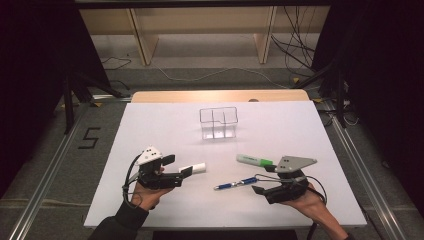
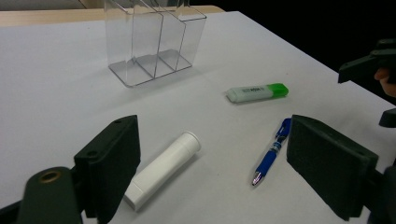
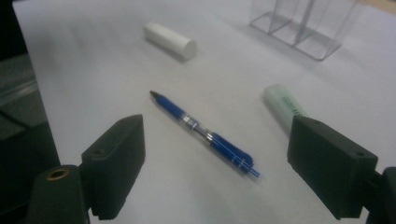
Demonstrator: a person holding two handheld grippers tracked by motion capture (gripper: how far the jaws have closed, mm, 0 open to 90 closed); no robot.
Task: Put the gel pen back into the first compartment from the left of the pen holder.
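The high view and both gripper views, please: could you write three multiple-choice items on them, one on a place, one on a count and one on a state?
1. Where does the blue pen lie?
A. In the clear organizer
B. On the table, between the two grippers
C. On the floor

2. How many loose items lie on the table outside the organizer?
A. One
B. Three
C. Five

3. How do the jaws of the right gripper stand?
A. Wide apart, holding nothing
B. Shut on the pen
C. Shut on the highlighter

Answers: B, the pen lies flat on the white top between the left gripper and the right; B, pen, highlighter and white tube; A, the pen lies free between the spread jaws.
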